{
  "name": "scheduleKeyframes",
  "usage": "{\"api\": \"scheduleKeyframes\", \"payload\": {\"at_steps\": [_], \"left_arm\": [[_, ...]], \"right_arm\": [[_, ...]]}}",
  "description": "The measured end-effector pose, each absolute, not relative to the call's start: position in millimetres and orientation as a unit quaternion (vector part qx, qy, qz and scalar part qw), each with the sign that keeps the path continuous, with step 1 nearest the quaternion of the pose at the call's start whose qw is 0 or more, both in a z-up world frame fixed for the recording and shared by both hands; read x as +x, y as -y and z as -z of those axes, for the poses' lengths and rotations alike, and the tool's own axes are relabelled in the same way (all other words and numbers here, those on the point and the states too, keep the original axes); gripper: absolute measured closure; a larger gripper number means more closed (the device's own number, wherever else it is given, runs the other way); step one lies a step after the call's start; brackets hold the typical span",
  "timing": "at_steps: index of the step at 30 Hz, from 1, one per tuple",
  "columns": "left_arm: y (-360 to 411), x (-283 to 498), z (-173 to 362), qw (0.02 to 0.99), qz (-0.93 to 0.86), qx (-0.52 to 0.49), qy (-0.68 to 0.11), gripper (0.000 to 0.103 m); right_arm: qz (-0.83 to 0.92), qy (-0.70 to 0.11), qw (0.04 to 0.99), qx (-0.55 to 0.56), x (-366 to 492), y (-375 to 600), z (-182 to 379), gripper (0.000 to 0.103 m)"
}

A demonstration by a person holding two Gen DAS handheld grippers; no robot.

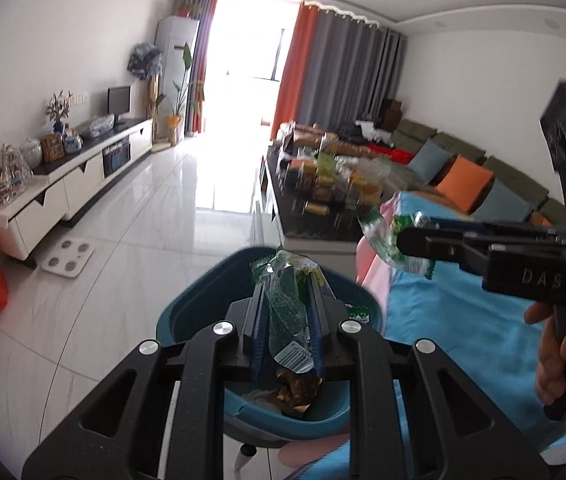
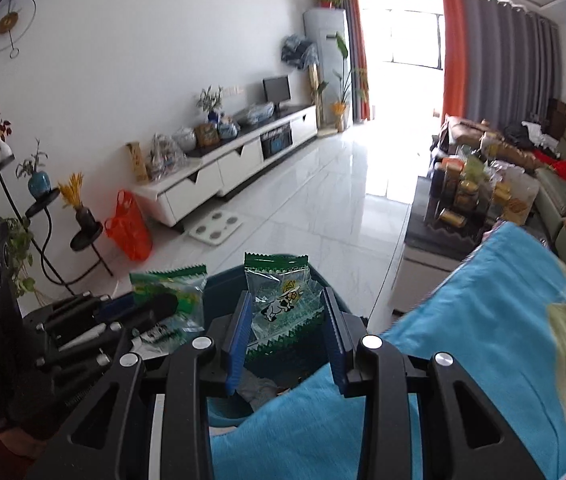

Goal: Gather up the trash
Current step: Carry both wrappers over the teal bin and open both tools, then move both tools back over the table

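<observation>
Wrappers of clear and green plastic sit clamped in both tongs. Left tongs (image 1: 289, 292) pinch a crumpled wrapper (image 1: 289, 312) at lower centre, above the teal bin (image 1: 187, 312). Right tongs (image 2: 287, 312) grip a cow-printed wrapper (image 2: 279, 304) over the same bin, beside the blue blanket (image 2: 483, 320) at right.

A home living room: sofa (image 1: 479, 168) with cushions, TV cabinet (image 2: 243, 160), curtains (image 1: 347, 76), tiled floor (image 2: 323, 208).
</observation>
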State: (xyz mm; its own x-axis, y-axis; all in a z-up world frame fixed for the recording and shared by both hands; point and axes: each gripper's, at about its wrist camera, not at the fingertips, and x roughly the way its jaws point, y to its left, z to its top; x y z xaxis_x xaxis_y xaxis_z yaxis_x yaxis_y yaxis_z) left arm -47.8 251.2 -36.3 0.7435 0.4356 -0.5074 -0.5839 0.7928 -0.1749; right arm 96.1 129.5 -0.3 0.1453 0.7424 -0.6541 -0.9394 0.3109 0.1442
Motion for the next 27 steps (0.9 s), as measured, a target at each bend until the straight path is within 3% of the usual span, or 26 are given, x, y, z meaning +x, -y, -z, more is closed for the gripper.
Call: {"api": "scheduleKeyframes", "payload": {"at_steps": [16,19,21,23,27], "left_arm": [[-287.9,18.3,102.2,0.896,-0.277,-0.178,-0.298,0.080],[-293.1,24.8,106.7,0.895,-0.278,-0.179,-0.300,0.072],[-295.4,26.7,109.6,0.893,-0.281,-0.181,-0.301,0.059],[-299.2,28.4,111.7,0.892,-0.281,-0.191,-0.299,0.055],[-297.8,29.1,111.2,0.892,-0.286,-0.187,-0.297,0.046]], "right_arm": [[-0.548,-0.392,0.713,-0.195,105.3,-183.7,37.0,0.068],[-0.543,-0.396,0.713,-0.199,107.4,-187.8,41.4,0.067],[-0.542,-0.403,0.711,-0.195,109.6,-189.0,43.7,0.066],[-0.541,-0.402,0.713,-0.191,110.5,-188.2,44.0,0.055],[-0.540,-0.396,0.722,-0.176,113.5,-182.0,38.5,0.051]]}}
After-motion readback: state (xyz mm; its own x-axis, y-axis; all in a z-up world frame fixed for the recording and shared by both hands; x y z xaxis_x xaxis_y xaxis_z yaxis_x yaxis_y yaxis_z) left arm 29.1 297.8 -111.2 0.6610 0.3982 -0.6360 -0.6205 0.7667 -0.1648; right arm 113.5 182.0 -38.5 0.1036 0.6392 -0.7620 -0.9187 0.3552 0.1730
